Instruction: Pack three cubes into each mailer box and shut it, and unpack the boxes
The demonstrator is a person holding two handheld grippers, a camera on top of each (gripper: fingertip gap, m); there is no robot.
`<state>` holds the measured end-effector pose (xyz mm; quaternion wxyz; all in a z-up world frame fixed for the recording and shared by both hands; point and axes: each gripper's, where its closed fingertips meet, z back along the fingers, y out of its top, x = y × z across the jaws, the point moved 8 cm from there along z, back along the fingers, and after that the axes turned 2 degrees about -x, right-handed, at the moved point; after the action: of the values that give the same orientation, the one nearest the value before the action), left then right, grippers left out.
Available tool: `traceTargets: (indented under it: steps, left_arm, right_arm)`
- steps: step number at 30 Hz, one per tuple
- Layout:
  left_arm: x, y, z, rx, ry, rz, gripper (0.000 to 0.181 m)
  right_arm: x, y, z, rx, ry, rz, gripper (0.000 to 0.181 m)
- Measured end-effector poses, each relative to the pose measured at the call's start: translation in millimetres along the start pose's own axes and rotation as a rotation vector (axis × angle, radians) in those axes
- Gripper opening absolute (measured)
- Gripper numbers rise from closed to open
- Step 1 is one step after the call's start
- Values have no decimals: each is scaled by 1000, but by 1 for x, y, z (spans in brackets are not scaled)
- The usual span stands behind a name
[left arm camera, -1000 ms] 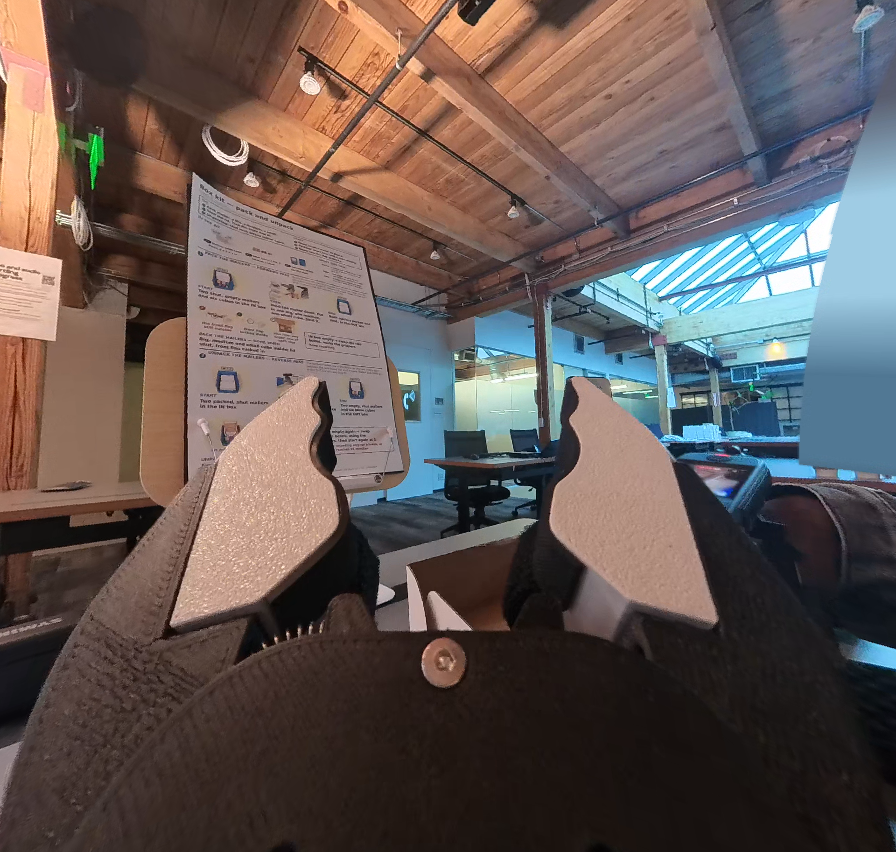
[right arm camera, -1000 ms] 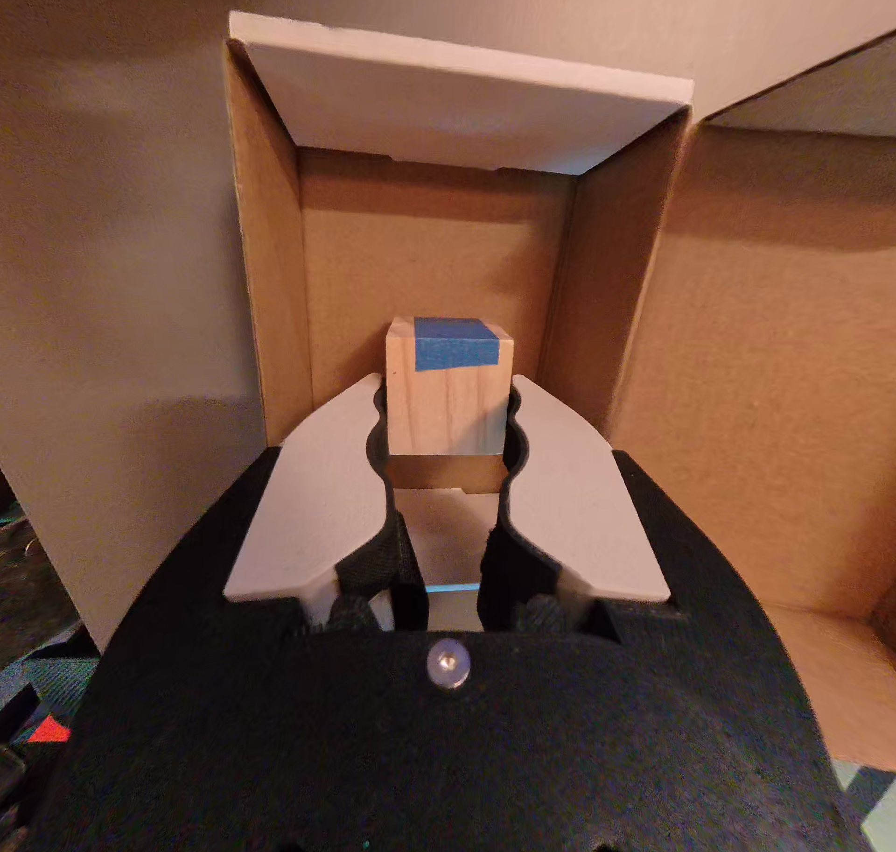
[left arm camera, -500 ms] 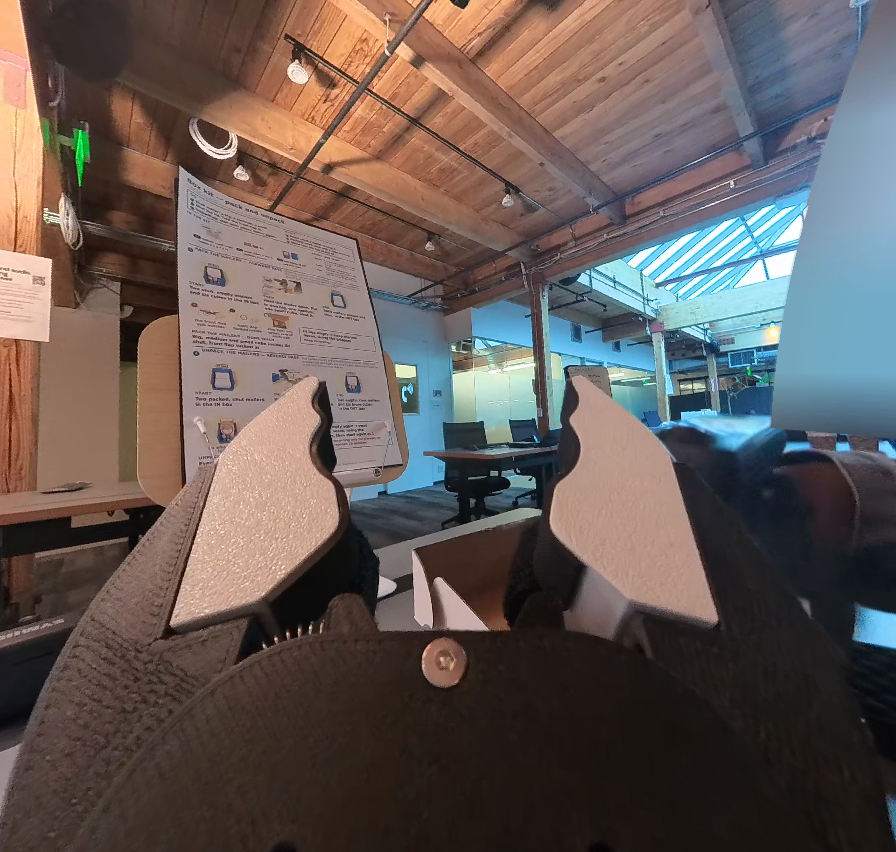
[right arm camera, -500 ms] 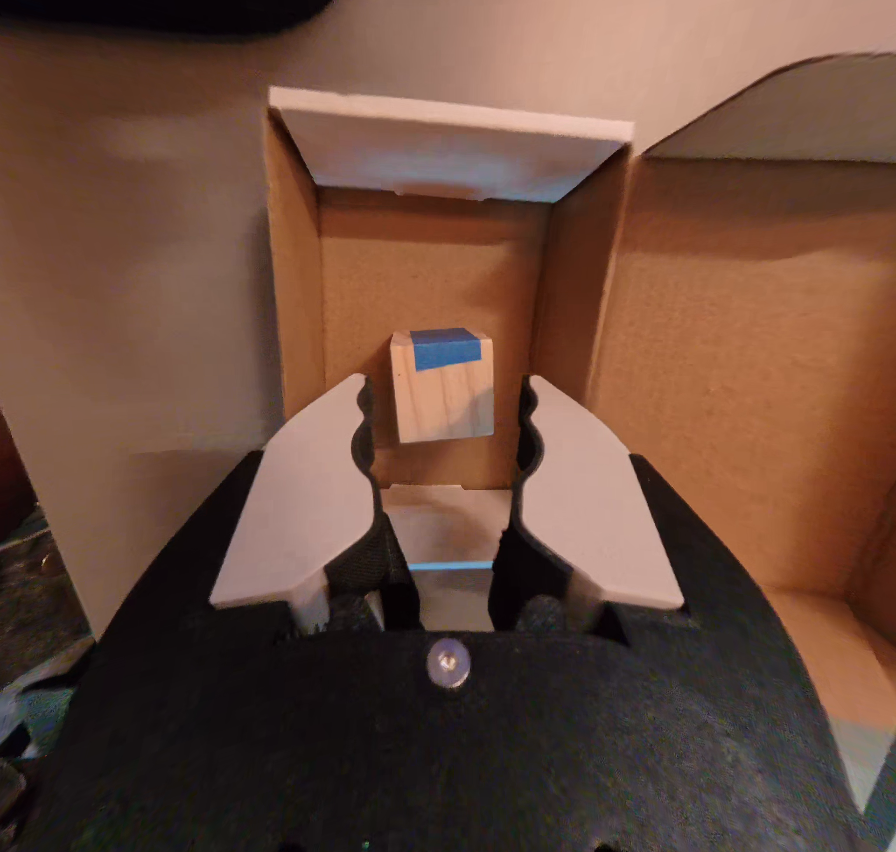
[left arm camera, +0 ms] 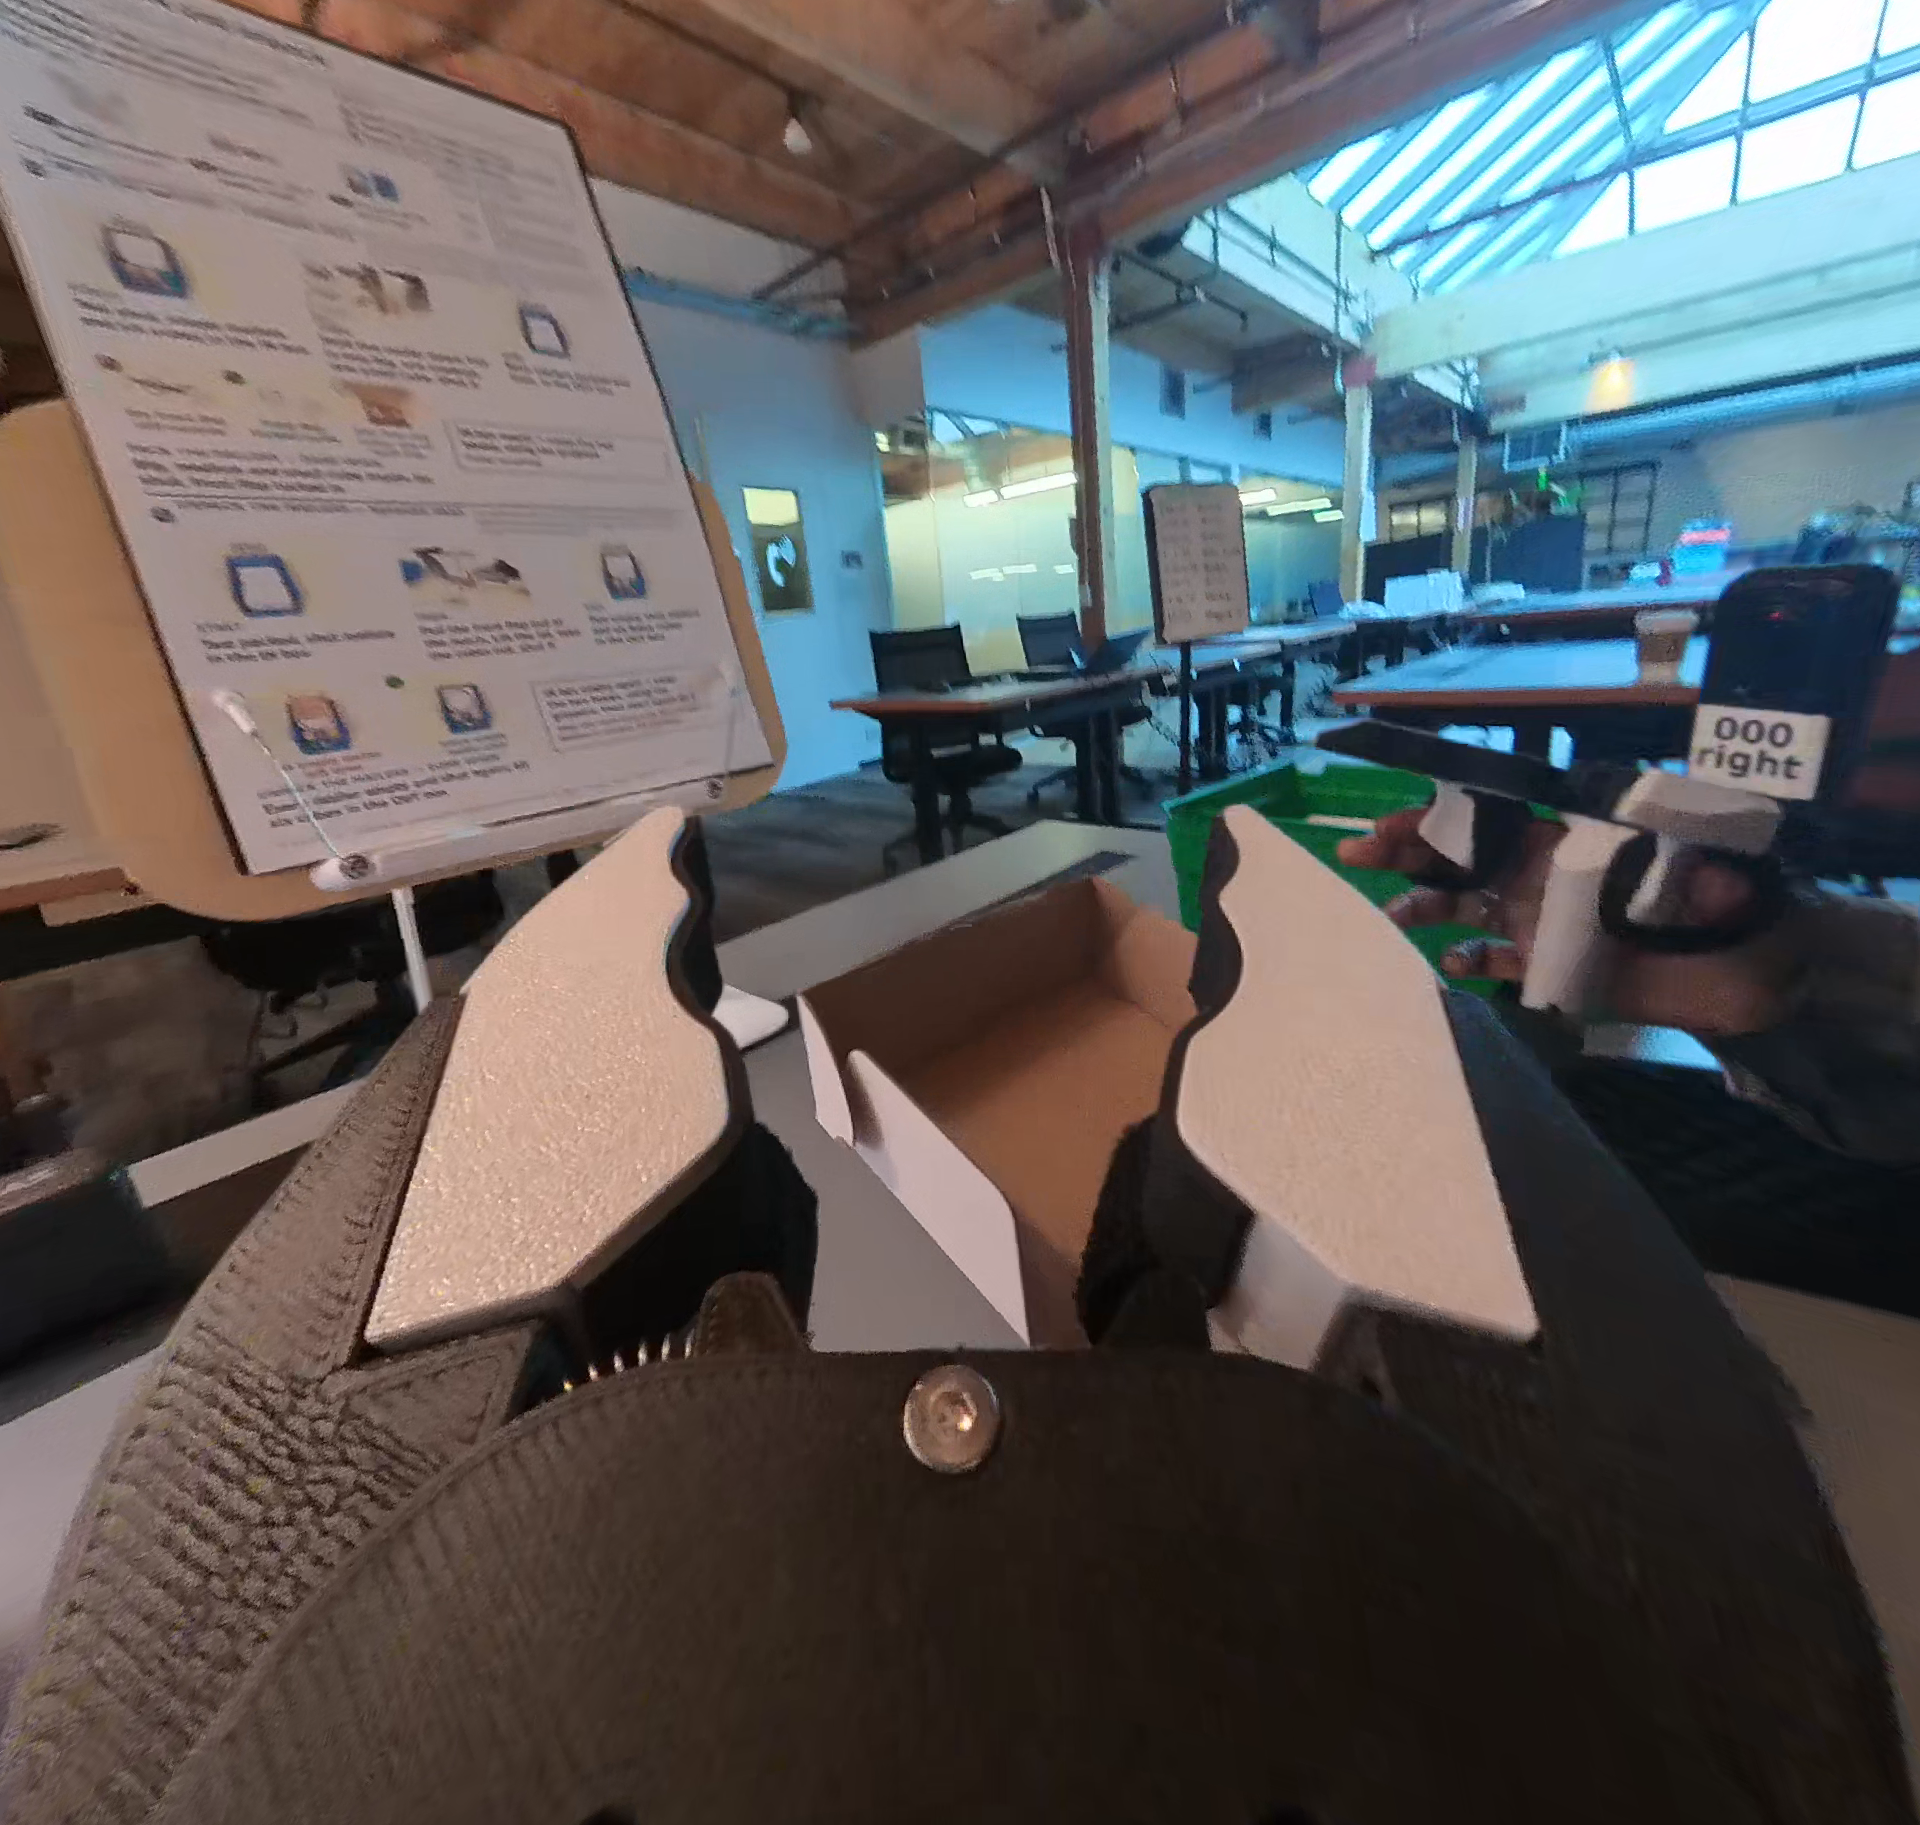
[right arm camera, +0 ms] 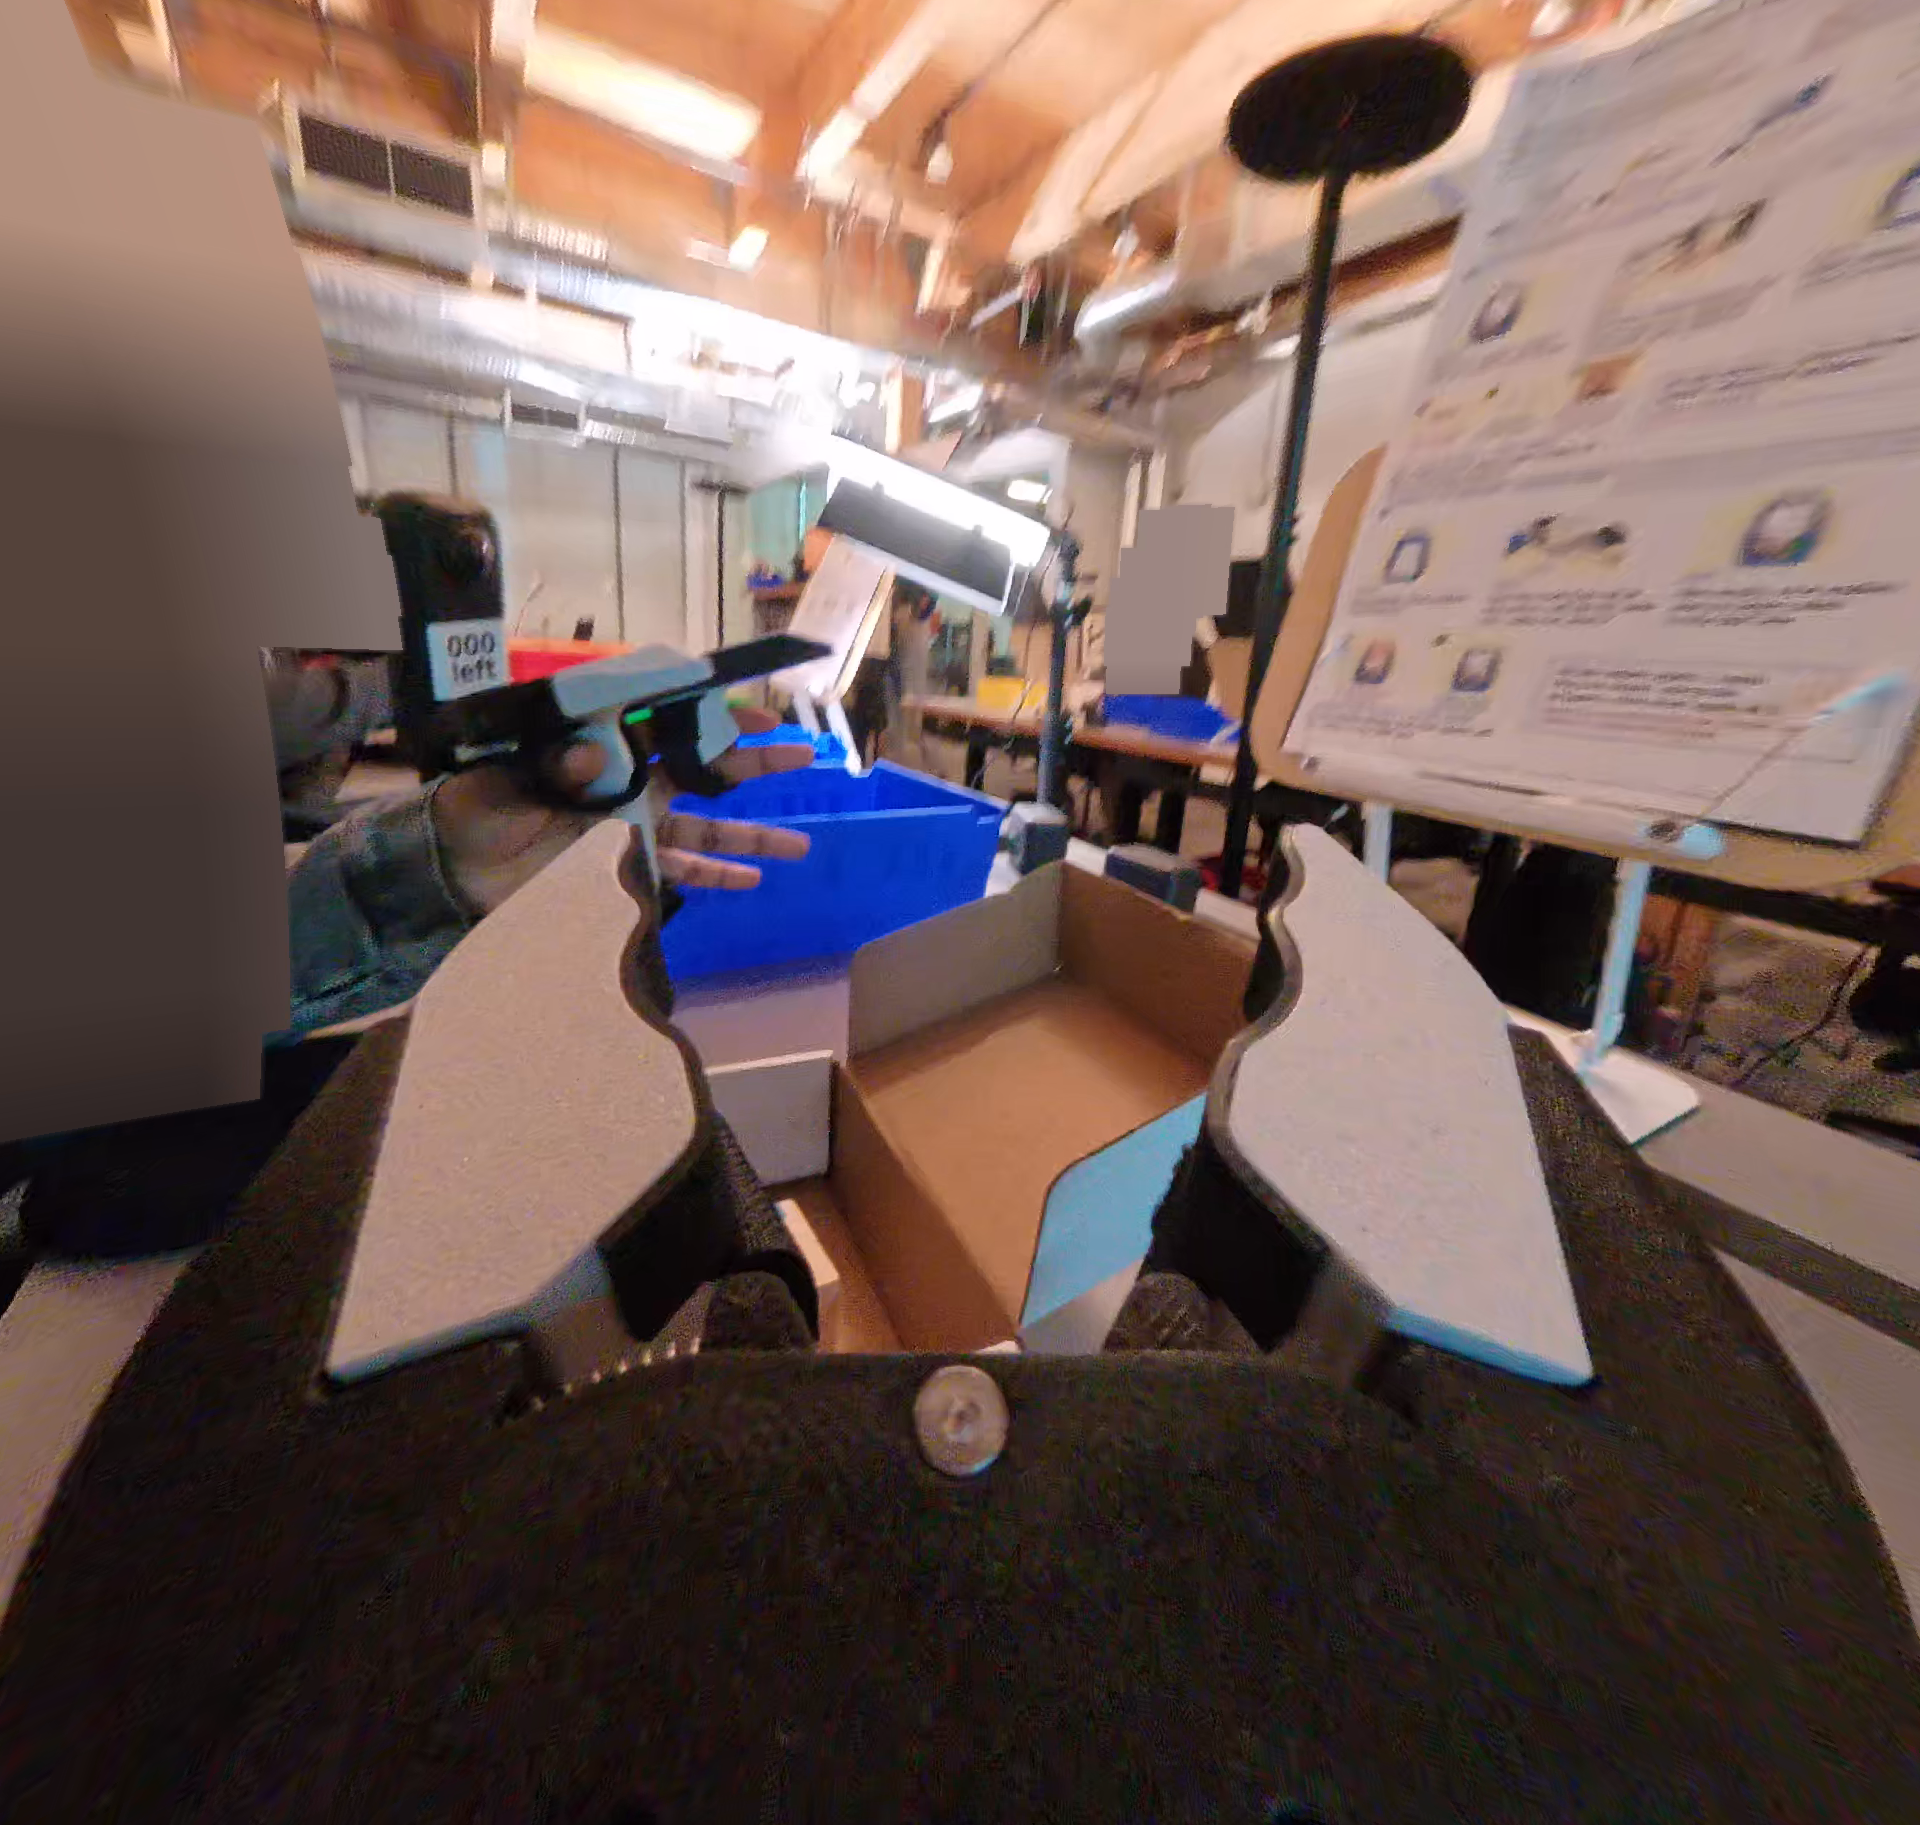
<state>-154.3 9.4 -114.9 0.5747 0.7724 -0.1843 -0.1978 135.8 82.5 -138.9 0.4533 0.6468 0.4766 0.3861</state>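
since a second ago our right gripper (right arm camera: 956, 954) has let the cube go and pulled out of the box; its fingers now stand spread with nothing between them. we see an open mailer box (right arm camera: 1039, 1058) at frame centre beyond the fingers, its visible interior bare; no cube shows. our left gripper (left arm camera: 951, 928) is likewise spread and holding nothing, with an open mailer box (left arm camera: 1018, 1037) at centre, a green bin (left arm camera: 1299, 809) right of centre. a blue bin (right arm camera: 831, 861) sits left of centre in the right view.

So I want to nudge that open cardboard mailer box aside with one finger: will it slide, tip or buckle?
The mailer box shows no cubes where its inside is visible, so it is probably light and should slide easily. Its thin side flap stands loose and would likely bend if pushed there. The low, wide shape makes tipping unlikely.
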Motion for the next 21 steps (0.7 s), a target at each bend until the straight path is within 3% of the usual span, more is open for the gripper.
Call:
traceTargets:
  steps: [2,4,8,11,13,14,17,21]
  left_arm:
    - [3,8,2,-44,-33,-16,88]
    - [1,20,11,-115,-80,4,74]
    - [-43,41,47,-571,-48,38,72]
    - [-105,47,88,-973,176,-37,74]
    - [-145,38,118,-1294,281,4,72]
    - [-163,31,130,-1423,316,54,61]
    - [-206,1,158,-1700,411,180,51]
    - [-230,-27,173,-1842,498,220,50]
  right_arm:
    - [2,-1,9,52,-13,-6,110]
    - [3,1,11,85,-26,-19,110]
    - [2,4,13,108,-39,-1,108]
    - [-1,2,11,89,-30,9,108]
    - [-3,0,9,73,-18,17,108]
    - [-4,0,8,67,-12,24,108]
    - [-7,-1,7,50,1,49,109]
    - [-8,-1,8,50,3,63,107]
